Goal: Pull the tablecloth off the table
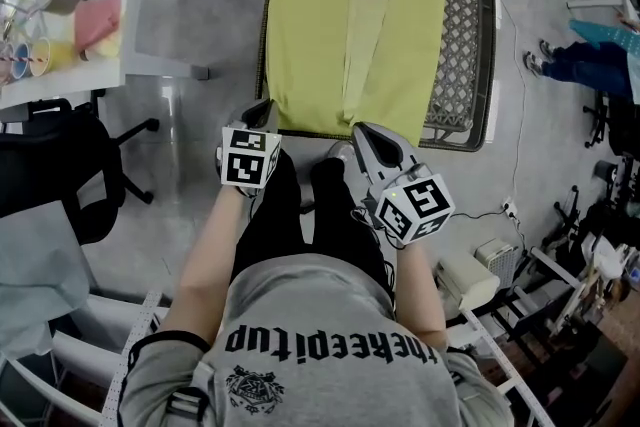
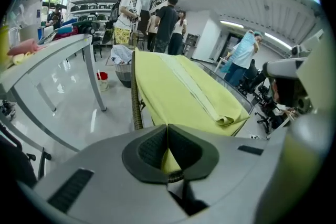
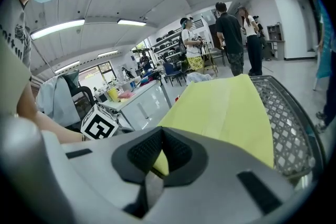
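We are standing at the near end of the lattice-topped desk (image 1: 468, 35), holding a claw in each hand. The yellow tablecloth (image 1: 310, 15) is lying flat over most of the desk, with a paler band running down its middle and its near edge hanging just over the end closest to us. On our right, a strip of the dark lattice is showing bare beside the cloth.

The left claw (image 2: 167, 145) is clenching the near left corner of the tablecloth; its jaws are pressing together with a fold of yellow cloth pinched between the pads. The right claw (image 3: 161, 148) is grasping the same near edge further to the right, its jaws likewise closing on yellow cloth. Both claws are pointing downward and away from us.

To our left, a white desk (image 1: 150, 5) is carrying a cluster of cups (image 1: 25, 55) and a pink cloth (image 1: 97, 20); what the cups are holding is too small for us to tell. In the left gripper view, a dark basket (image 2: 124, 74) is sitting on the floor beyond the lattice-topped desk with a pale bundle heaped in it, and a group of people (image 2: 167, 23) is standing behind it.
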